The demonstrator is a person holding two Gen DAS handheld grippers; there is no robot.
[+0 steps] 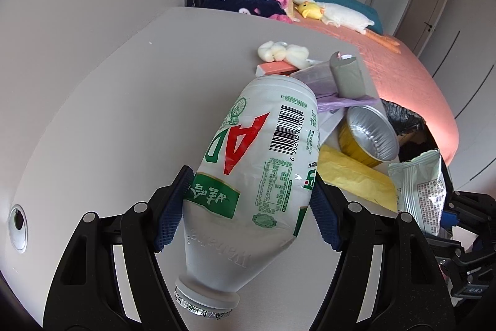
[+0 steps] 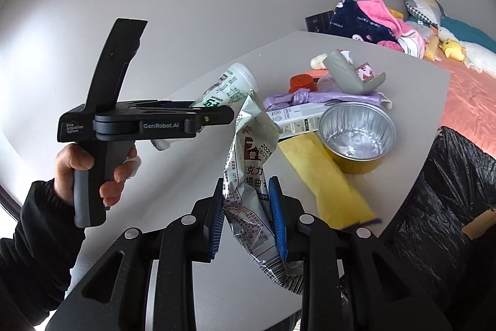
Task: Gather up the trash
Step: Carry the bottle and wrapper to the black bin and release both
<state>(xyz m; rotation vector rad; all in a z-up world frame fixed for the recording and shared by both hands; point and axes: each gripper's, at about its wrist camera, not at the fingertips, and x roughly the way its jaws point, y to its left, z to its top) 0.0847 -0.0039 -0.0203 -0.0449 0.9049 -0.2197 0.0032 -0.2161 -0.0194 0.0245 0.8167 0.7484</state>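
My left gripper [image 1: 249, 208] is shut on a white plastic drink bottle [image 1: 257, 163] with green and red print, neck toward the camera, held above the grey table [image 1: 124, 101]. In the right wrist view that gripper [image 2: 214, 114] and bottle [image 2: 231, 89] show at the left. My right gripper [image 2: 248, 219] is shut on a crinkled silver snack wrapper [image 2: 251, 163], also visible in the left wrist view [image 1: 418, 185]. A black-lined trash bin [image 2: 443, 200] stands at the right beside the table; it also shows in the left wrist view [image 1: 403, 120].
On the table lie a foil cup [image 2: 356, 135], a yellow packet [image 2: 325, 185], a purple bag [image 2: 310, 98], a white carton [image 2: 297, 117], a grey holder [image 2: 347, 73], an orange lid [image 2: 302, 82] and white wadding [image 1: 282, 51]. A bed [image 1: 403, 67] lies beyond.
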